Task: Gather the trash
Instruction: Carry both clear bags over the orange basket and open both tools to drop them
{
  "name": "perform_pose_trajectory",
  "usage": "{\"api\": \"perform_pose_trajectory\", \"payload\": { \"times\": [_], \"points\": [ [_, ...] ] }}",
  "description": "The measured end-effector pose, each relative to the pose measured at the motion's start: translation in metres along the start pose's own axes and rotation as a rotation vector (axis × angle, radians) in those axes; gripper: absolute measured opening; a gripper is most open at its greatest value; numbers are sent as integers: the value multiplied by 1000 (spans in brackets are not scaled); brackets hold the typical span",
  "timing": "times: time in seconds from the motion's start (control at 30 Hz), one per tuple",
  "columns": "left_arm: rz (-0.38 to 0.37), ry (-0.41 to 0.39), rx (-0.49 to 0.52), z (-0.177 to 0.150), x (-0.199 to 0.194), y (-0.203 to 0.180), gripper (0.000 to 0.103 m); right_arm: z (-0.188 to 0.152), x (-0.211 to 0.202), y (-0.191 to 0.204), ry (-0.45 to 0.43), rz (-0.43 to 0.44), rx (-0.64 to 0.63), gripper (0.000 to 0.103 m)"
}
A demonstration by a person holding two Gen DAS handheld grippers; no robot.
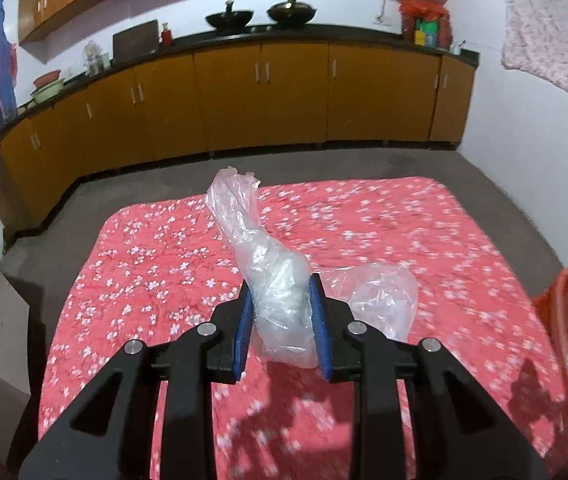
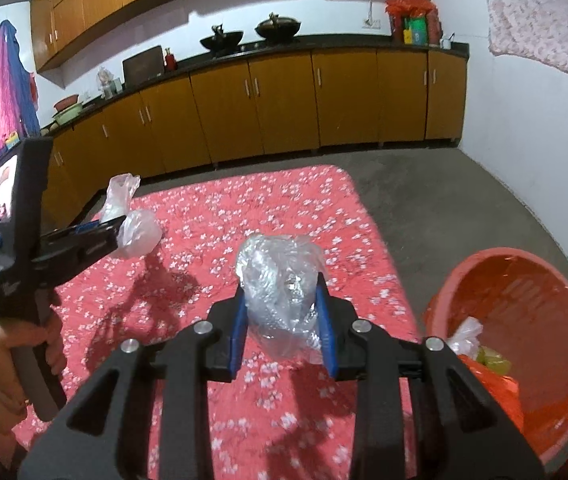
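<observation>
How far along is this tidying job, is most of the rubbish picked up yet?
Some is done: the orange bin already holds bags and wrappers. In hand: the left gripper clamps a clear plastic bag, and the right gripper clamps a crumpled plastic wad, both above the floral blanket. Left: dropping both into the bin. No other litter shows on the blanket.

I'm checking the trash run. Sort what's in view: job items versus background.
Job:
- clear plastic bag clamped in left hand-held gripper
- crumpled plastic wrap clamped in right hand-held gripper
- orange bin

Background:
- floral cloth
- woks
- cabinets
</observation>
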State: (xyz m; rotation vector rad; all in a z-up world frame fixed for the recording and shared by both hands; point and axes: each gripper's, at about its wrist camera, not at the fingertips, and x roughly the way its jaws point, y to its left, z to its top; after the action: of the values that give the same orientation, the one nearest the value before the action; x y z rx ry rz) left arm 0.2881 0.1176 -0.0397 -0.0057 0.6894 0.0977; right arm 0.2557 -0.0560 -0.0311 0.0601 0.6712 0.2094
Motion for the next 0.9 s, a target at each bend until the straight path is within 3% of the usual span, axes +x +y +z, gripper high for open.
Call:
{"api": "perform_pose_trajectory", "payload": {
  "times": [0.4, 0.9],
  "points": [
    [-109, -58, 52, -13, -85, -51, 27, -4, -81, -50, -99, -101, 77, 31],
    [-230, -83, 188, -33, -124, -125, 28, -21, -126, -116, -124, -224, 152, 30]
  ]
}}
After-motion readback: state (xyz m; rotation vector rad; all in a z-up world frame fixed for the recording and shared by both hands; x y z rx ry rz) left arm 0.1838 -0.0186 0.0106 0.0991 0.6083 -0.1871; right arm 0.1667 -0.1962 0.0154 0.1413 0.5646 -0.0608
